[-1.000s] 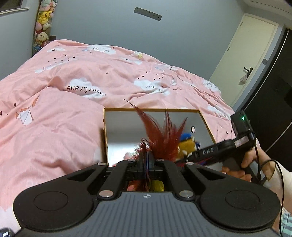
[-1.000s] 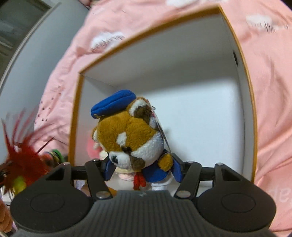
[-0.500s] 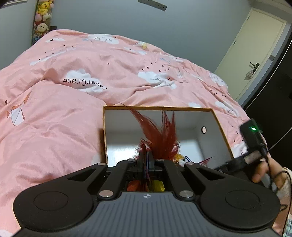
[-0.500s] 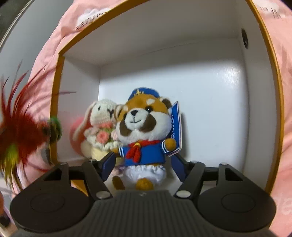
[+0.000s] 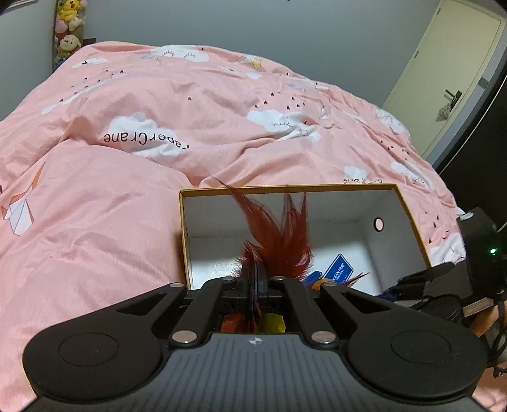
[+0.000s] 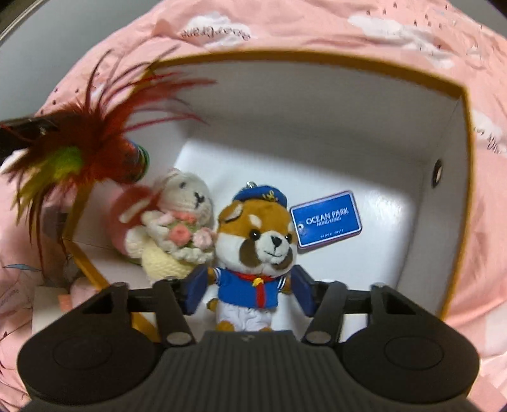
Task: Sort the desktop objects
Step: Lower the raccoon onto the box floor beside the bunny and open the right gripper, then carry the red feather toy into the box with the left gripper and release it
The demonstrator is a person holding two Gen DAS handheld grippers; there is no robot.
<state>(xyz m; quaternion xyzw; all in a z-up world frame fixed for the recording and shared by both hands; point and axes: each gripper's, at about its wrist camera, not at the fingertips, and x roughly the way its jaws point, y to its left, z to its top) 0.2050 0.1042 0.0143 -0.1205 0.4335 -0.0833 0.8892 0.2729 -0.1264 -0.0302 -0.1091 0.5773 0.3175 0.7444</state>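
A white box with an orange rim (image 5: 286, 188) (image 6: 317, 60) lies on the pink bed. My left gripper (image 5: 253, 280) is shut on a red feather toy (image 5: 279, 241), held over the box's near left corner; the toy shows at the left of the right wrist view (image 6: 79, 149). My right gripper (image 6: 248, 290) is open, its blue pads on either side of a sailor-suit plush (image 6: 256, 250) that stands in the box with a blue Ocean Park tag (image 6: 326, 220). A crocheted rabbit (image 6: 177, 228) sits beside it.
The pink cloud-print duvet (image 5: 158, 126) surrounds the box. A shelf of plush toys (image 5: 68, 28) stands at the far left wall and a door (image 5: 450, 76) at the far right. Small items (image 6: 73, 291) lie outside the box's left wall.
My right gripper has lowered the sailor plush into the box and opened wider around it. My left gripper with the feather toy has moved closer over the box.
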